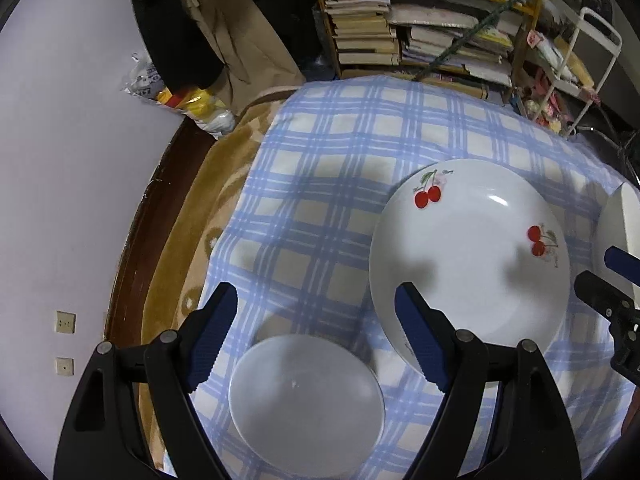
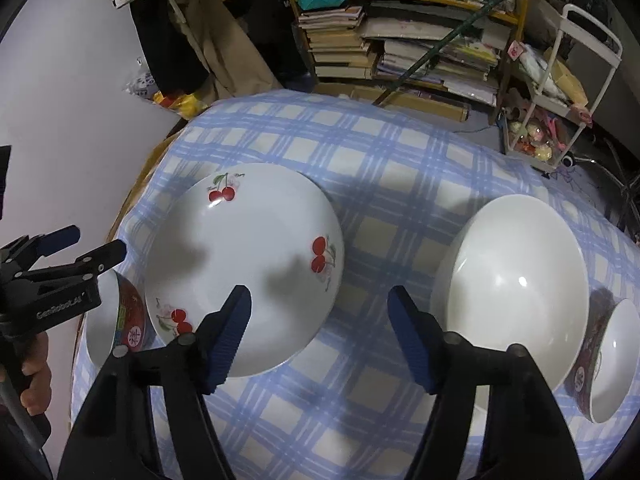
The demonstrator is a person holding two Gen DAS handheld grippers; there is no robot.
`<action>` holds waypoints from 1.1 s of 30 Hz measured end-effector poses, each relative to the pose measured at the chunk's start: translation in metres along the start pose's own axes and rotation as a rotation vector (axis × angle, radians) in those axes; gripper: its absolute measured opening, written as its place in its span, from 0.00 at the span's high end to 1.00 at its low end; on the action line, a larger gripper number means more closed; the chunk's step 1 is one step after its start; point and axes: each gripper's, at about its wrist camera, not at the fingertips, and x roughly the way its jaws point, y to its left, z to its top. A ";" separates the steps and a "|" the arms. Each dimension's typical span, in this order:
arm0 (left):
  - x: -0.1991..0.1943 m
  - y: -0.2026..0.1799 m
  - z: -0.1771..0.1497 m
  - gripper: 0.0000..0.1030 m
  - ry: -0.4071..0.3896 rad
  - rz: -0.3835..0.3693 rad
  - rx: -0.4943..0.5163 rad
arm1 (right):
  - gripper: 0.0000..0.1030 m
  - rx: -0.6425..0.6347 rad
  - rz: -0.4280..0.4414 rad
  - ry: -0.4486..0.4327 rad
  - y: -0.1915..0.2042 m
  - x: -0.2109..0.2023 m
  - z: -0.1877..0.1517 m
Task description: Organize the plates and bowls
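Observation:
A white plate with red cherries (image 1: 470, 256) (image 2: 244, 268) lies on the blue checked tablecloth (image 1: 320, 184). My left gripper (image 1: 316, 292) stands open above a small bowl (image 1: 306, 404), white inside and red-patterned outside (image 2: 116, 320); nothing sits between its pads. My right gripper (image 2: 319, 292) is open over bare cloth between the cherry plate and a plain white plate (image 2: 516, 280). Its left finger overlaps the cherry plate's near rim in the view. A second red-patterned bowl (image 2: 612, 360) stands at the far right. Each gripper shows in the other's view: the left gripper (image 2: 92, 244), the right gripper (image 1: 608, 280).
Beyond the table's far edge stands a shelf of stacked books (image 2: 400, 48) and a white wire rack (image 2: 560, 92). Hanging clothes (image 1: 208, 28) and bags (image 1: 192, 104) sit at the back left. A brown blanket (image 1: 192, 216) shows under the cloth's left edge. A hand (image 2: 36, 376) holds the left gripper's handle.

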 end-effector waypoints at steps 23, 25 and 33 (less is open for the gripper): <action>0.045 -0.008 0.021 0.35 0.056 -0.049 0.011 | 0.65 -0.021 -0.075 0.057 0.007 0.042 0.015; 0.048 -0.009 0.020 0.37 0.059 -0.045 0.042 | 0.64 -0.016 -0.069 0.086 0.007 0.050 0.015; 0.063 -0.014 0.019 0.74 0.099 -0.185 -0.027 | 0.71 -0.003 -0.073 0.129 0.006 0.069 0.013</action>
